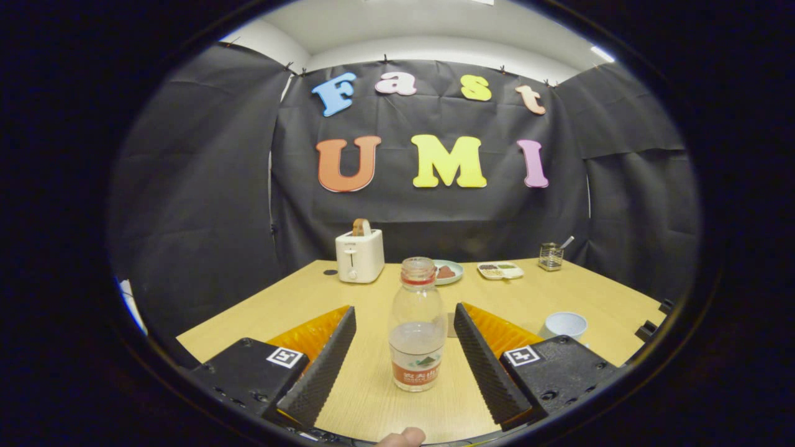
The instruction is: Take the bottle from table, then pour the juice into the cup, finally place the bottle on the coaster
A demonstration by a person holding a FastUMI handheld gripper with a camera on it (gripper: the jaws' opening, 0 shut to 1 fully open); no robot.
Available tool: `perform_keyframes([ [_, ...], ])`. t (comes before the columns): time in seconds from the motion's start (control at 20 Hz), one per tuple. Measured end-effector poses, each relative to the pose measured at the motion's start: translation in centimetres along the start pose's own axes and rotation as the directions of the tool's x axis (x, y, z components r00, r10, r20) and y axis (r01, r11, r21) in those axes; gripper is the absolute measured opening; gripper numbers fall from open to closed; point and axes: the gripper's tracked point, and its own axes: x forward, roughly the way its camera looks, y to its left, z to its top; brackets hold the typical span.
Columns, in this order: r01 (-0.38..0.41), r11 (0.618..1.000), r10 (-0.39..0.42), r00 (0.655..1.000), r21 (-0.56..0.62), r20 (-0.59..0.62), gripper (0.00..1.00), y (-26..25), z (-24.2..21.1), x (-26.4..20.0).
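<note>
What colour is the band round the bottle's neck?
Red, in the gripper view: the bottle stands uncapped between the open tool's fingers.

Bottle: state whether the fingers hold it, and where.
Nothing is held. The bottle stands on the table between the open gripper's fingers, touching neither.

The bottle [417, 326] stands upright on the counter [298, 304] between the tool's [405, 320] spread fingers, touching neither. The cup [564, 325] sits to the right, just beyond the right finger. Behind the bottle, from left to right along the counter's far side, stand a toaster [359, 254], a plate [448, 271], a divided dish [500, 270] and a small holder [550, 256].
</note>
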Motion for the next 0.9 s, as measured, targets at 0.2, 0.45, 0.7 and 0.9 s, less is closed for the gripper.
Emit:
perform_keyframes([
  [0.2, 0.02, 0.999, -0.021, 1.0, -0.03, -0.014, 1.0, -0.1, -2.2, 1.1],
  [0.45, 0.024, 0.999, -0.025, 0.999, -0.033, -0.03, 1.0, 0.3, -4.4, 2.4],
  [0.7, 0.035, 0.998, -0.037, 0.998, -0.055, -0.043, 1.0, 0.5, -5.7, 3.9],
  [0.9, 0.041, 0.996, -0.044, 0.998, -0.075, -0.041, 1.0, 0.4, -5.9, 5.2],
])
